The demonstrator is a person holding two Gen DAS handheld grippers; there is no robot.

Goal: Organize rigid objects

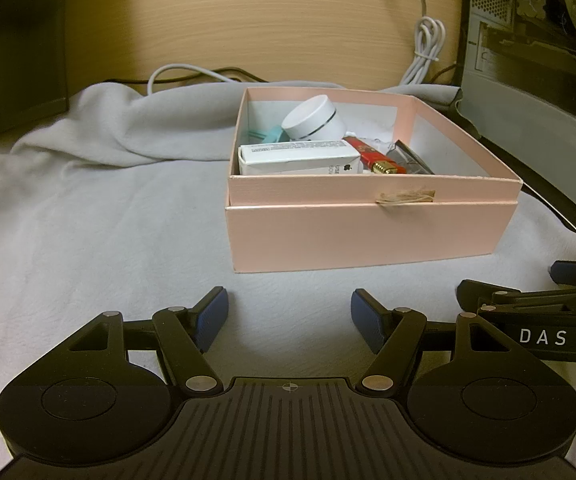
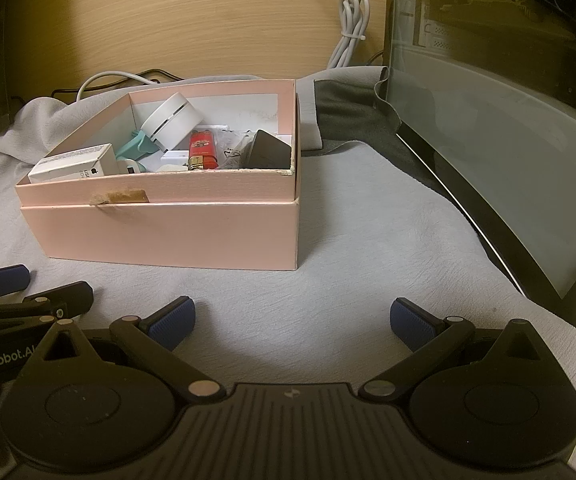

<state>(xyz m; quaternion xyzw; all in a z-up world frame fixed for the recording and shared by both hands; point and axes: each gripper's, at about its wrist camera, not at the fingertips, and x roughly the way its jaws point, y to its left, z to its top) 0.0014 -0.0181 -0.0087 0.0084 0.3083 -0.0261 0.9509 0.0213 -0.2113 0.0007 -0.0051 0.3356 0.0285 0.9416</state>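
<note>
Both claws are hovering with jaws apart and empty over the grey cloth (image 1: 88, 220): the left gripper (image 1: 288, 318) and, just right of it, the right gripper (image 2: 292, 326). Beyond them the pink box (image 1: 368, 232) is sitting, holding a white puck (image 1: 314, 118), a white carton (image 1: 300, 158) and a red lighter (image 2: 202, 150).

Each hand-held gripper (image 1: 289, 314) (image 2: 292, 322) is black plastic with blue ribbed pads (image 1: 213, 318), silver rivets (image 1: 199, 382) and white lettering (image 1: 542, 337).
</note>
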